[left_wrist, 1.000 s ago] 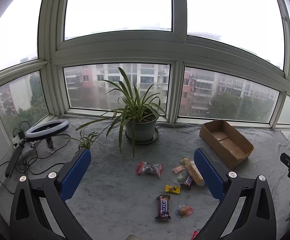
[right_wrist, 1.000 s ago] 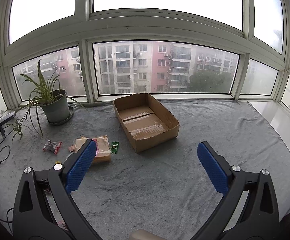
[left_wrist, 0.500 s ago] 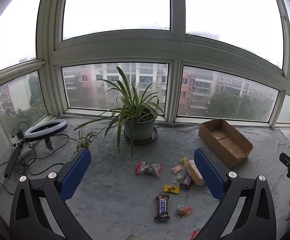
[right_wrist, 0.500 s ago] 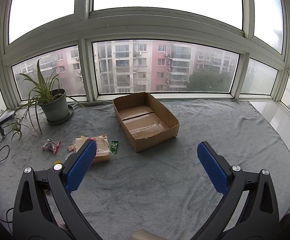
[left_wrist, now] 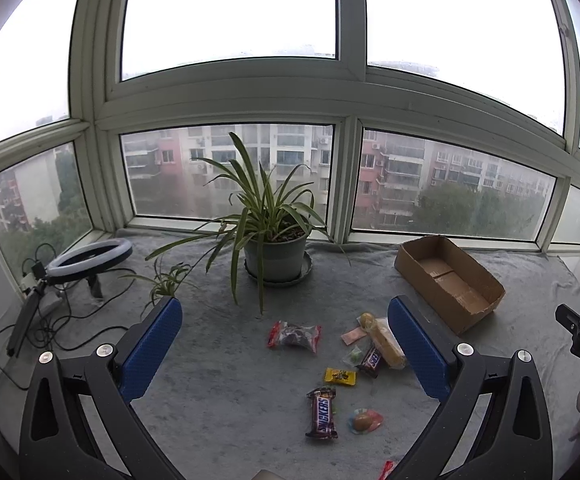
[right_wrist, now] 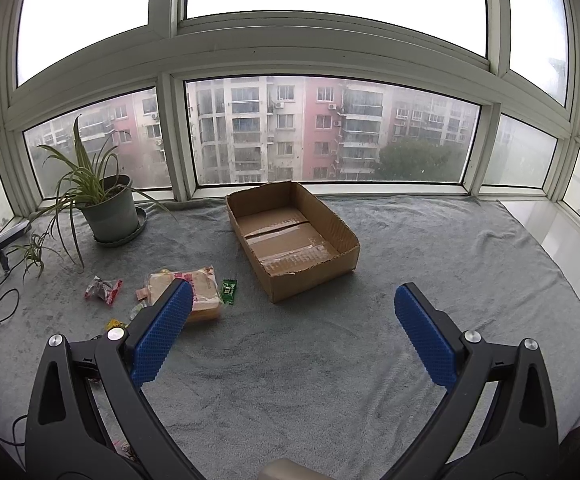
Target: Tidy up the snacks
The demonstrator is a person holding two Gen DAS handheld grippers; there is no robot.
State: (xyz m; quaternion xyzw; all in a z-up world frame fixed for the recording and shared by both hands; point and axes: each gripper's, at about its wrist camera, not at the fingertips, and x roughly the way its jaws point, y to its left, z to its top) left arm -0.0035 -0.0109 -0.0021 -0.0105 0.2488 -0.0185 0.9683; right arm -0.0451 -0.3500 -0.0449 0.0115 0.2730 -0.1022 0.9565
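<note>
Both tools are held wide open and empty above the grey blanket: the left tool (left_wrist: 284, 344) over the scattered snacks, the right tool (right_wrist: 294, 322) low in the frame before the cardboard box (right_wrist: 290, 236). The box is seen empty; the Snickers bar (left_wrist: 322, 413), bread packet (right_wrist: 198, 292) and other wrappers lie outside it, so sorting is judged not yet begun.

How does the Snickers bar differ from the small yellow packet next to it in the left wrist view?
The Snickers bar is dark brown and long; the yellow packet is bright yellow and much shorter. The Snickers bar lies lengthwise toward the camera; the yellow packet lies crosswise, farther away. Both lie flat and untouched on the grey cloth, outside the cardboard box.
</note>
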